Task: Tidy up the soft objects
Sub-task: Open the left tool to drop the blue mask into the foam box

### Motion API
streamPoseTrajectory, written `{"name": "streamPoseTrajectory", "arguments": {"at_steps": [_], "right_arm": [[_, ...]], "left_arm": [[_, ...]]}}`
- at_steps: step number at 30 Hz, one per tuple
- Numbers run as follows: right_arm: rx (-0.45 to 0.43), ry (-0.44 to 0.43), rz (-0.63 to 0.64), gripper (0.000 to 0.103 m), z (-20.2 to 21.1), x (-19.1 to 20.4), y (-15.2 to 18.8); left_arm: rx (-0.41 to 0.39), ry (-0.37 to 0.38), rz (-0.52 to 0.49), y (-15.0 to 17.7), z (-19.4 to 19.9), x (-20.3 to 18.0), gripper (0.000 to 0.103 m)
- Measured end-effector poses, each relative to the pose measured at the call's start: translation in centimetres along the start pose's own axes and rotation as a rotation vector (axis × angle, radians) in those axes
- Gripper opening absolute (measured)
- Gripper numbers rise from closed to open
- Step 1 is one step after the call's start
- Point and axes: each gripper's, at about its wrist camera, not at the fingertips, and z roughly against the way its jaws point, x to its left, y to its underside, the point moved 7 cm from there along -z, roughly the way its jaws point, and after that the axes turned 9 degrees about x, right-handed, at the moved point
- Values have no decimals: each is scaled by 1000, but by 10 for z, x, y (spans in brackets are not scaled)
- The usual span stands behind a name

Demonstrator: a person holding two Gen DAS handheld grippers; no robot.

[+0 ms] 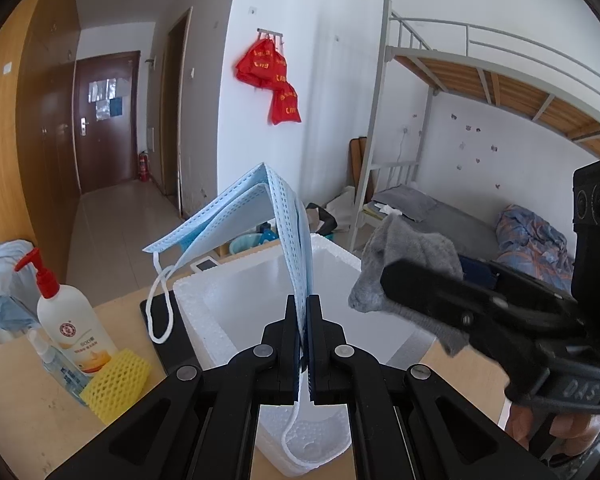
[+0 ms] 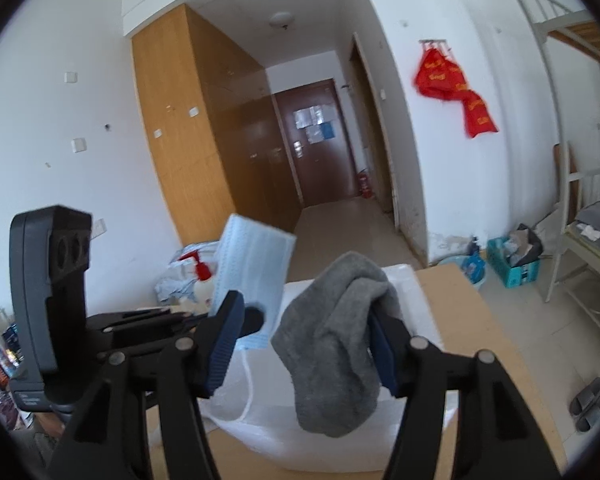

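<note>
Above the white styrofoam box (image 1: 268,280) on the tan wooden table (image 1: 20,392), the left gripper (image 1: 305,308) is clamped on a folded pale-blue face mask (image 1: 260,208). The right gripper (image 2: 300,344) has its jaws apart, a grey sock (image 2: 336,344) draped against its right finger only. A red-pump lotion bottle (image 1: 72,320) and yellow mesh sponge (image 1: 116,384) stand left of the box.

Black gripper (image 2: 304,344) with silver screws and ribbed blue pads (image 2: 220,350).

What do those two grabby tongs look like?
Both tongs are matte black plastic. The left tongs have two flat straight fingers joined by link bars with round silver rivets. The right tongs are built the same way, with ribbed dark blue pads inside the fingers. Each has a boxy black handle; raised letters mark the right one's body. No cables or sleeves show.
</note>
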Motion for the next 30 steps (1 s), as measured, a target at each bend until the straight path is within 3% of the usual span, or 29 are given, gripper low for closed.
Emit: {"name": "streamPoseTrajectory", "arguments": {"at_steps": [5,9,11,16,30], "right_arm": [[57,-57,-9,65,-10,3,1],[88,5,19,70,-10,1,-2],[97,55,56,81,-8,3,-3],[190,-13,37,81,-16,3,-2],[159,-99,-5,82,-4,1,-7]], "left_arm": [[-8,-11,5,0,3,5,2],[-6,-14,10,0,3,8,2],[-3,-12,5,1,2,7,2],[-2,-12,11,1,3,9,2],[57,54,-27,1,-16,-5,2]]}}
